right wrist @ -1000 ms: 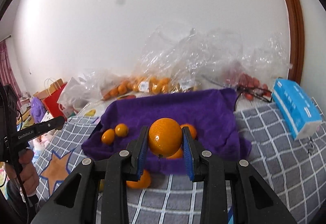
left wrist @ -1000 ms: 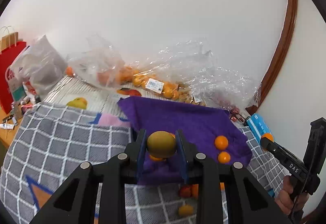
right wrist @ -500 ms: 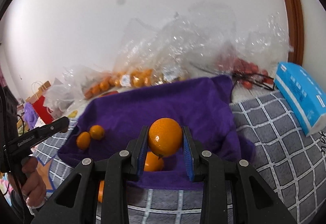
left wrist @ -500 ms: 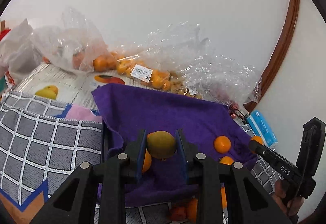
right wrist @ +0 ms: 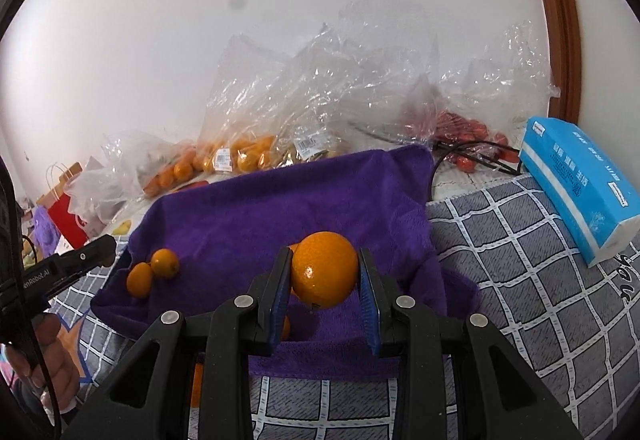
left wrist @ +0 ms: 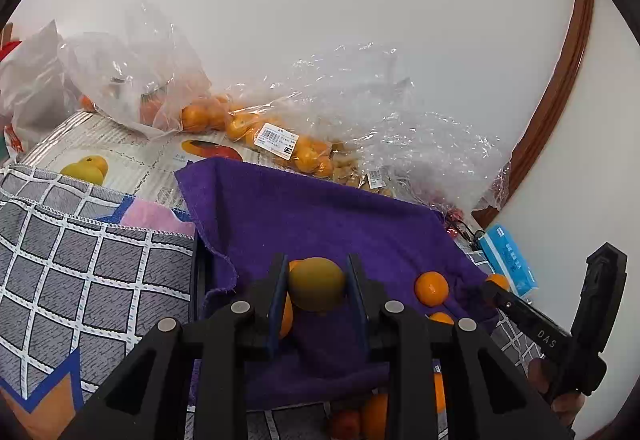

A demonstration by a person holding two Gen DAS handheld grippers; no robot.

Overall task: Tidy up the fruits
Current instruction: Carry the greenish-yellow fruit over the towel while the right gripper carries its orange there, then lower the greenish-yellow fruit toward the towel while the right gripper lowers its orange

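My left gripper (left wrist: 317,282) is shut on a yellow-green fruit (left wrist: 317,283) and holds it above the near part of the purple towel (left wrist: 320,216). My right gripper (right wrist: 325,272) is shut on a large orange (right wrist: 325,269) above the same purple towel (right wrist: 280,208). Small oranges lie on the towel: two at its left in the right wrist view (right wrist: 165,262), one at its right in the left wrist view (left wrist: 431,288). More oranges sit partly hidden under my fingers. The other gripper shows at each view's edge.
Clear plastic bags of oranges (left wrist: 280,144) and red fruit (right wrist: 460,136) line the wall behind the towel. A blue tissue pack (right wrist: 580,180) lies at the right on the grey checked cloth (right wrist: 540,280). A red paper bag (right wrist: 68,216) stands far left.
Both grippers have moved forward over the purple towel, still holding their fruit. The bags and the towel look nearer and larger.
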